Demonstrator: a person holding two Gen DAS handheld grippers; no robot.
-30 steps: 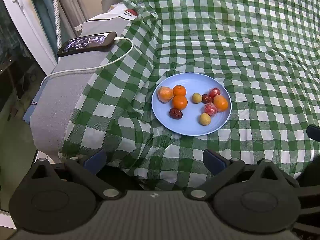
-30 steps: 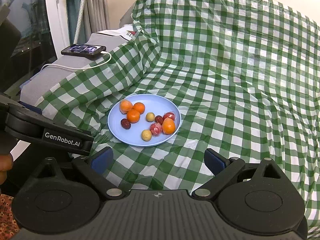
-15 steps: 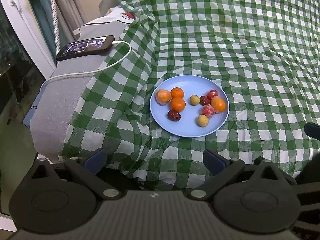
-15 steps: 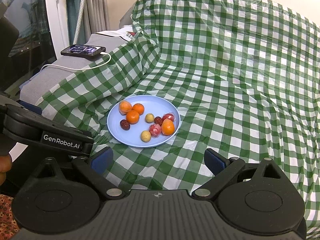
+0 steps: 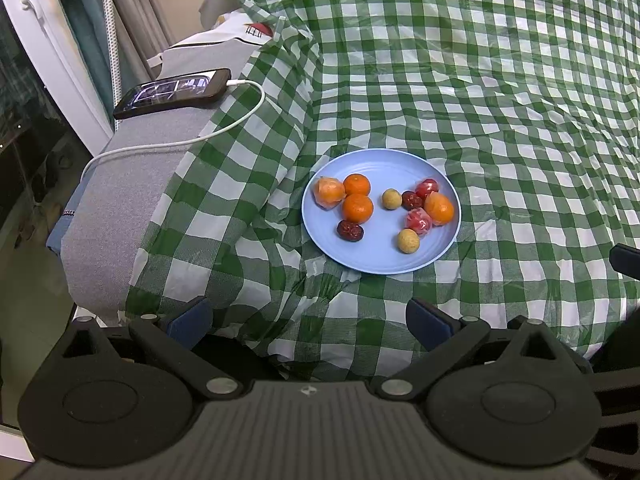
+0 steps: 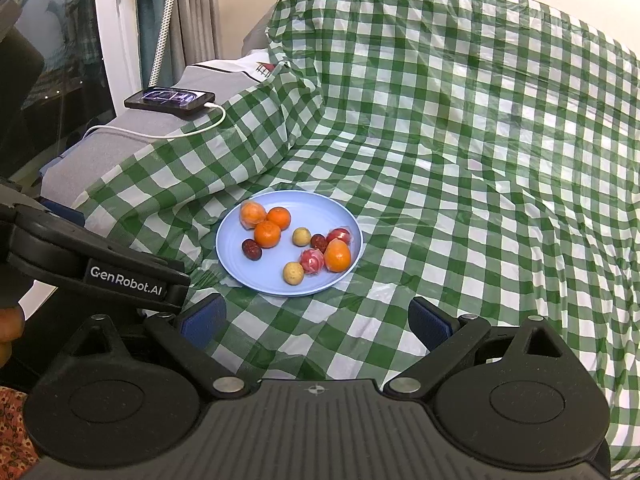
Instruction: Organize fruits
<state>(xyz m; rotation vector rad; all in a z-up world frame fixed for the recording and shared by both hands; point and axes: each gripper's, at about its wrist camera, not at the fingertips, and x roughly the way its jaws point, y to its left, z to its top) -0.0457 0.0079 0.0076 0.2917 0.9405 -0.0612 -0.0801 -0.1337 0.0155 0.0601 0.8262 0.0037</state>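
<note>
Both grippers have eased slightly back from the blue plate (image 5: 400, 168), which now sits a touch higher in the left wrist view than a second ago; nothing on it has shifted. Left gripper (image 5: 308, 320) hangs empty, fingers wide apart, the plate ahead of them and nearer the right finger. Right gripper (image 6: 316, 320) is likewise spread and empty, the plate ahead between its fingers, leaning toward the left one. Oranges (image 5: 357, 208), dark dates (image 5: 350, 230), yellowish round fruits (image 5: 408, 241) and wrapped red fruits (image 5: 418, 221) lie loosely mixed on the plate, on the green checked cloth (image 6: 480, 160). Far beyond the left finger, a phone (image 5: 172, 92) rests on a grey cushion (image 5: 120, 200).
</note>
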